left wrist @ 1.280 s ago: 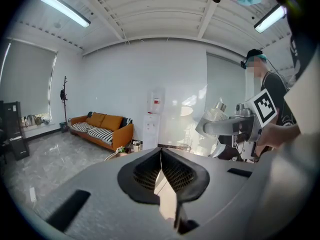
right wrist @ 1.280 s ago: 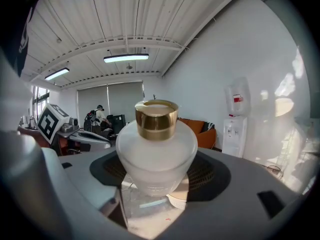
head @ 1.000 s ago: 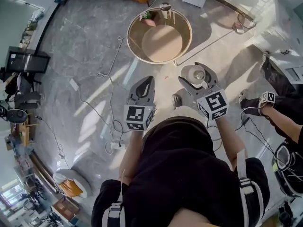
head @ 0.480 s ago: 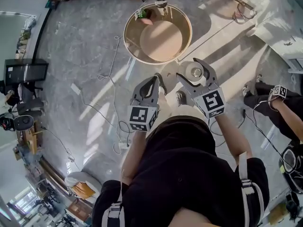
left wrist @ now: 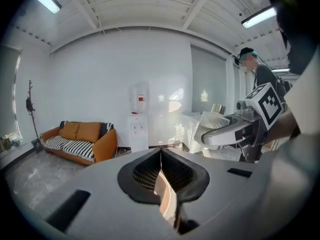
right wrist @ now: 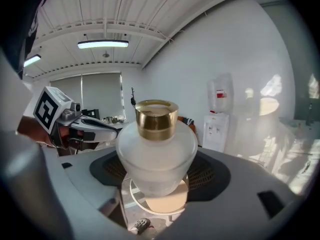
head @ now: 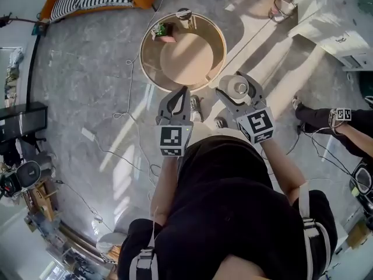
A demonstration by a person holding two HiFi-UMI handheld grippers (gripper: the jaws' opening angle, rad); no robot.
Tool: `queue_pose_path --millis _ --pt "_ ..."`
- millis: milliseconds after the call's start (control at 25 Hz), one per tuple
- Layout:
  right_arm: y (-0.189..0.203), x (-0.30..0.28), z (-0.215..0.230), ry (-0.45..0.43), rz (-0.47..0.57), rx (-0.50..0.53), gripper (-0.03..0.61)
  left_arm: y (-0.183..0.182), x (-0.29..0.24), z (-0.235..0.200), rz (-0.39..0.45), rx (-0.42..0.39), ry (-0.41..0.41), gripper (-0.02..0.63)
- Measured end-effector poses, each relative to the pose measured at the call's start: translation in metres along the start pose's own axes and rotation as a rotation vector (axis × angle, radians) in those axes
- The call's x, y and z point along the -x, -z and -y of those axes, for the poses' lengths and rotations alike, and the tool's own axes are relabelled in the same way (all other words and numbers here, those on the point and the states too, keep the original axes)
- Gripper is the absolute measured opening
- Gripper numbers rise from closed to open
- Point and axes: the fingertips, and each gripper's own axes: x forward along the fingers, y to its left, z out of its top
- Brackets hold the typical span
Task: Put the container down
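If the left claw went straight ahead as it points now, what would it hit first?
Likely nothing near: the shut left claw points about level, above the round tan table, toward the white water dispenser by the far wall. Height over the table is unclear.

left gripper (head: 185, 91) jaws together; right gripper (head: 236, 84) tight round container (right wrist: 157, 154)

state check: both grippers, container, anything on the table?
Left gripper: shut, empty.
Right gripper: shut on the container.
Container: upright, held in the air near the table's edge, not yet set down.
Table: standing ahead of the grippers.
Plant: upright, at the table's far edge.
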Motion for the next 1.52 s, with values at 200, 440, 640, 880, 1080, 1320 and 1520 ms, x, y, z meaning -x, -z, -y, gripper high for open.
queue_pose_path --millis 200,440,640,880,1080,1320,1520 --pt "-0.020 -0.040 0.024 0.133 0.028 -0.039 0.333 -0.011 -0.036 -0.040 0.000 -0.047 0.084 0.020" --pt "-0.028 -0.082 0.044 0.252 0.031 -0.072 0.333 -0.019 -0.082 -0.064 0.006 -0.119 0.216 0.020" --pt "-0.013 -0.107 0.054 0.287 0.013 -0.103 0.333 -0.011 -0.115 -0.067 -0.010 -0.121 0.348 0.020" --pt "0.018 -0.132 0.066 0.334 -0.011 -0.140 0.333 0.018 -0.149 -0.075 -0.052 -0.100 0.405 0.020" --pt "0.055 -0.155 0.078 0.342 -0.037 -0.188 0.333 0.049 -0.169 -0.079 -0.085 -0.082 0.440 0.020" --pt "0.100 -0.187 0.100 0.327 -0.080 -0.181 0.333 0.082 -0.201 -0.097 -0.141 -0.001 0.400 0.020" --pt "0.143 -0.220 0.115 0.305 -0.094 -0.151 0.333 0.110 -0.224 -0.102 -0.160 0.021 0.375 0.020"
